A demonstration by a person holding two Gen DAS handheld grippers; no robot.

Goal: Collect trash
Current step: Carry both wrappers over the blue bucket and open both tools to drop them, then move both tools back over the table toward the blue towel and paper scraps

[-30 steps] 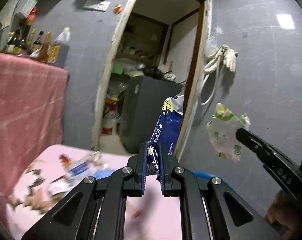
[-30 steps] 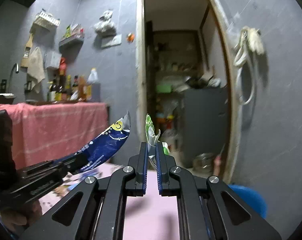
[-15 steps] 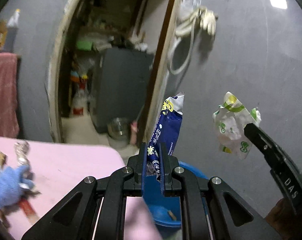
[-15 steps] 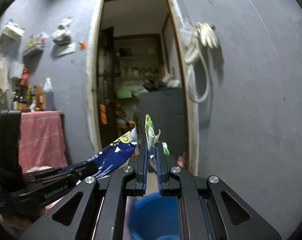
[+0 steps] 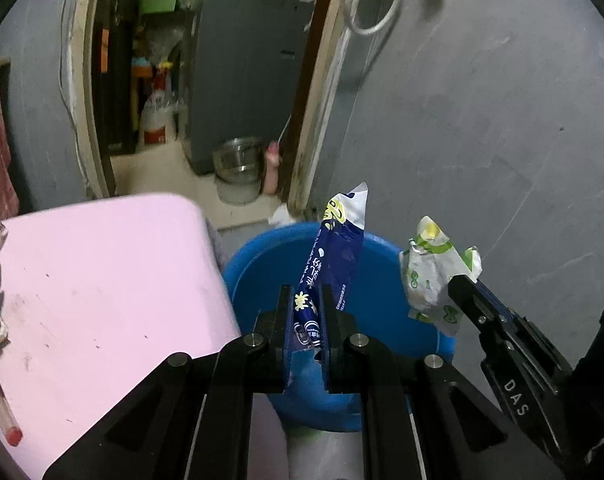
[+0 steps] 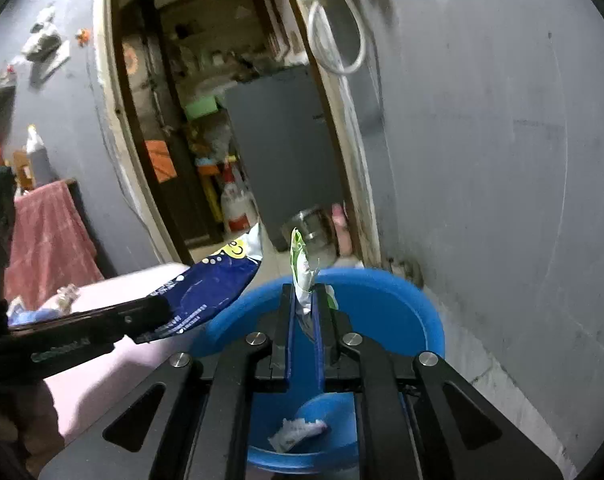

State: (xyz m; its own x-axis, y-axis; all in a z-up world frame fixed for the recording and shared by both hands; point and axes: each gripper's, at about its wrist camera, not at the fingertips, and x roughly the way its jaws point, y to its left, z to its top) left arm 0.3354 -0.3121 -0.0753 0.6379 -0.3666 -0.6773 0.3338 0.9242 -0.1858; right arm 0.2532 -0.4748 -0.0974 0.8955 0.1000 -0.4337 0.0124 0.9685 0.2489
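Left wrist view: left gripper [image 5: 306, 312] clamps a blue wrapper [image 5: 334, 256] above the blue bin [image 5: 261, 264], beside the pink table [image 5: 101, 280]. Right gripper [image 6: 305, 308] pinches a green-white wrapper [image 6: 302, 268] over the same bin, where a crumpled scrap [image 6: 297, 432] lies.

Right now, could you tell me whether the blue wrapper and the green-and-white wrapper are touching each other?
Apart. The left wrist view shows the blue wrapper in the left gripper and the green-and-white wrapper in the right gripper, with blue bin wall visible between them.

A steel pot [image 5: 237, 160] sits by the grey cabinet [image 5: 245, 68] beyond the doorway.
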